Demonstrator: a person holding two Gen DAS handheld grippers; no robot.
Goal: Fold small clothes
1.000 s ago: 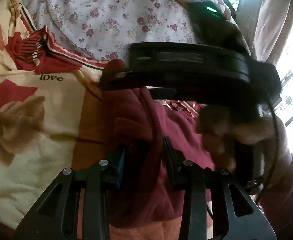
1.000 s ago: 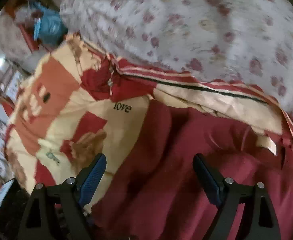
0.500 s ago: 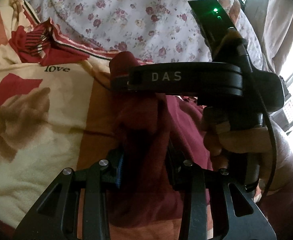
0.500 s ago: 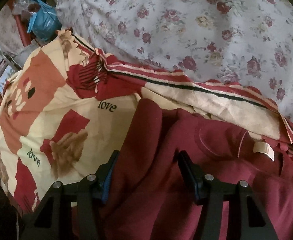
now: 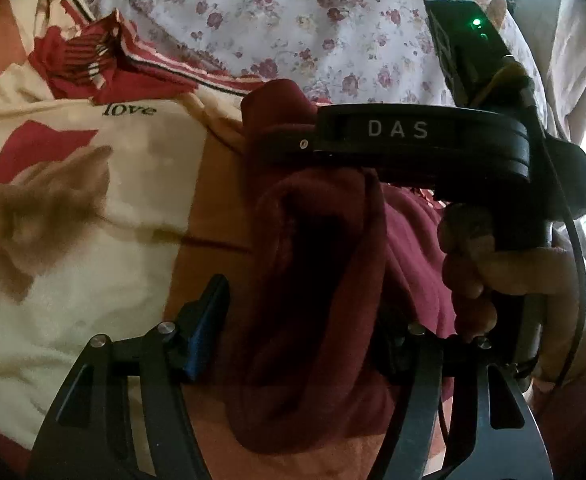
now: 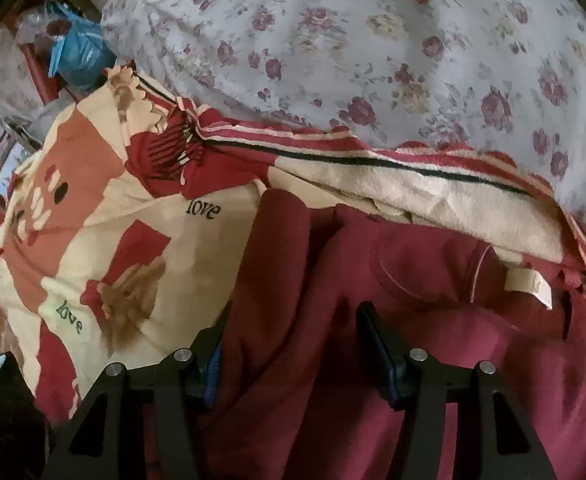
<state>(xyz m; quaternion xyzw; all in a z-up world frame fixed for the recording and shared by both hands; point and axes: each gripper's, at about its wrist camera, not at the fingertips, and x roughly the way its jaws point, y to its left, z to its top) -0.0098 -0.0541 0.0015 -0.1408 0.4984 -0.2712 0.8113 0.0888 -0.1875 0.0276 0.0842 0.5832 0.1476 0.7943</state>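
Observation:
A dark red garment point(image 5: 317, 264) lies bunched on a cream-and-red "love" blanket point(image 5: 73, 184). My left gripper point(image 5: 305, 320) is open, with a thick fold of the garment standing between its fingers. In the right wrist view the same garment point(image 6: 373, 320) spreads to the right, a cream label point(image 6: 529, 282) showing on it. My right gripper point(image 6: 293, 344) is partly closed around a fold at the garment's left edge; cloth fills the gap between its fingers. The right gripper's black body point(image 5: 413, 144), marked DAS, crosses the left wrist view above the garment.
A floral white sheet point(image 6: 373, 40) covers the bed behind the blanket point(image 6: 93, 240). A blue bag point(image 6: 79, 54) lies at the far left beyond the bed's edge. A bright window and curtain point(image 5: 573, 60) are to the right.
My left gripper has opened from a narrow hold on the fold. My right gripper closed in from wide open around the garment's edge, then held. Both cameras moved slightly closer.

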